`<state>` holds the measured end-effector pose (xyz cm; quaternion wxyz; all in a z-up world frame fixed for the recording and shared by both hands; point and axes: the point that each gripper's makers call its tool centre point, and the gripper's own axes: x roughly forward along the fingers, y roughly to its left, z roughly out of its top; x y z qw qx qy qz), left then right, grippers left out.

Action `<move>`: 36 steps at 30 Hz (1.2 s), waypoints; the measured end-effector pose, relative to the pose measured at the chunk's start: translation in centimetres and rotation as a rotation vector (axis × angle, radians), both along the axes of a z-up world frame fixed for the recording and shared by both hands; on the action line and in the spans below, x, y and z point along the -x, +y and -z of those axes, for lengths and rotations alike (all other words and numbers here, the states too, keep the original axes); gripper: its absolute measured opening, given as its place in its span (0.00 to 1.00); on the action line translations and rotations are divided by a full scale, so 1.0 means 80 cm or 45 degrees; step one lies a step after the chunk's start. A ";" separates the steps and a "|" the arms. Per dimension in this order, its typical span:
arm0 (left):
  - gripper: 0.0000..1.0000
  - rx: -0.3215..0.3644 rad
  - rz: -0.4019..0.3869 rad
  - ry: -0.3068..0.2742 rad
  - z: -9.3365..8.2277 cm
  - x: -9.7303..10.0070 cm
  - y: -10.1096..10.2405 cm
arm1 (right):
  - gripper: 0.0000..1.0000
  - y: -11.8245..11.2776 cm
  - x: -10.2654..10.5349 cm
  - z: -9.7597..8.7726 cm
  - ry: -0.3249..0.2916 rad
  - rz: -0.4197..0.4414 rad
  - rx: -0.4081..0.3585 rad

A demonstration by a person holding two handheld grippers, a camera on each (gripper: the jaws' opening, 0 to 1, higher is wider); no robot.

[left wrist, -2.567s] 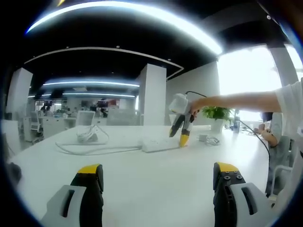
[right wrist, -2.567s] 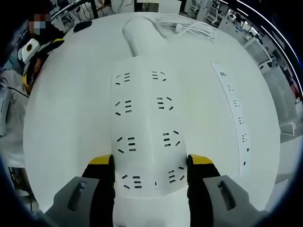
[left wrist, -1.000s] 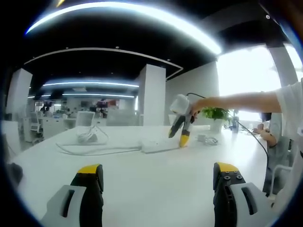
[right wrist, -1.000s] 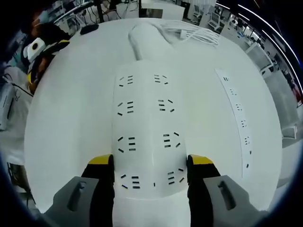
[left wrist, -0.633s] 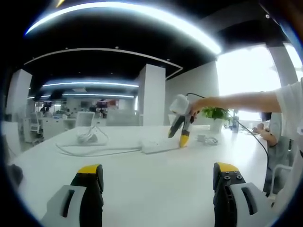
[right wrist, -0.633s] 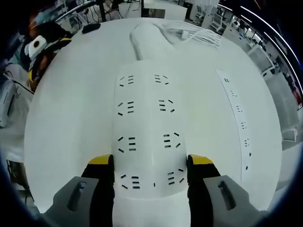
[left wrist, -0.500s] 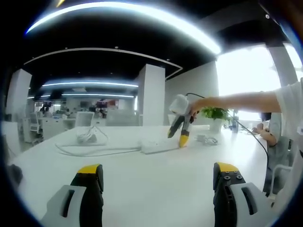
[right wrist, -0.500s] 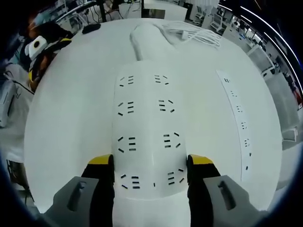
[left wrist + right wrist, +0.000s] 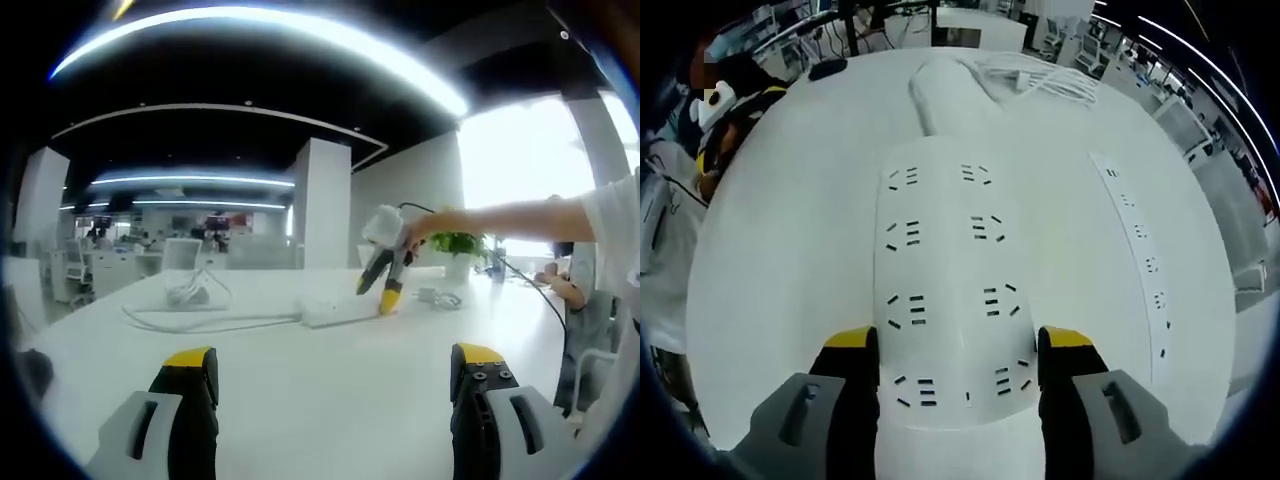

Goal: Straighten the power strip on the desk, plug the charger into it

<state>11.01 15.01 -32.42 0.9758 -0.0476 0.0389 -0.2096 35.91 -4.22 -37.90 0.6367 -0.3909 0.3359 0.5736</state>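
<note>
Right tongs (image 9: 958, 355) sat down over the near end of the white power strip (image 9: 945, 270), one yellow-tipped jaw against each long side, clamped on the strip's body. Strip lay flat on the white bench (image 9: 780, 250), two rows of sockets running away from the camera, its thick cord (image 9: 935, 90) leaving the far end toward a loose coil of white cable (image 9: 1040, 65). A second, narrow strip (image 9: 1137, 262) lay off to the right, apart from the first. Left tongs (image 9: 325, 375) hung wide open above bare bench (image 9: 320, 400), holding nothing. In the left gripper view the right tongs (image 9: 385, 285) stood at the strip (image 9: 335, 312) far across the bench, with a small charger (image 9: 436, 296) and cable just beyond.
</note>
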 end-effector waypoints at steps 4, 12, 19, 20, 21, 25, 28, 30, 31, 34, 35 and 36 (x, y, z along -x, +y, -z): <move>0.99 0.001 -0.004 -0.003 -0.001 0.001 0.002 | 0.75 0.006 -0.005 -0.009 0.009 0.024 -0.078; 0.99 0.001 -0.002 -0.009 -0.005 0.007 0.001 | 0.78 0.013 -0.010 -0.024 0.013 0.054 -0.194; 0.99 0.001 -0.009 -0.018 -0.009 0.012 0.003 | 0.88 0.029 -0.010 -0.046 -0.006 0.125 -0.414; 0.99 0.004 -0.011 -0.018 -0.009 0.013 0.003 | 0.90 0.032 -0.008 -0.049 -0.004 0.134 -0.452; 0.99 0.005 -0.008 -0.021 -0.010 0.014 0.002 | 0.94 0.033 -0.006 -0.052 -0.019 0.135 -0.484; 0.99 -0.001 0.011 -0.022 -0.010 0.016 -0.005 | 1.00 0.027 -0.007 -0.058 -0.058 0.176 -0.545; 0.99 0.004 0.019 -0.025 -0.011 0.016 -0.008 | 1.00 0.024 -0.004 -0.062 -0.078 0.202 -0.590; 0.99 0.000 0.024 -0.027 -0.012 0.016 -0.010 | 1.00 0.025 -0.001 -0.066 -0.083 0.211 -0.638; 0.99 0.000 0.027 -0.027 -0.012 0.016 -0.011 | 1.00 0.025 0.002 -0.068 -0.084 0.217 -0.652; 0.99 -0.004 0.034 -0.027 -0.013 0.015 -0.014 | 1.00 0.026 0.011 -0.070 -0.073 0.215 -0.696; 0.99 -0.006 0.034 -0.025 -0.012 0.014 -0.014 | 1.00 0.027 0.016 -0.070 -0.072 0.208 -0.707; 0.99 -0.009 0.033 -0.021 -0.011 0.013 -0.014 | 1.00 0.028 0.021 -0.070 -0.082 0.202 -0.717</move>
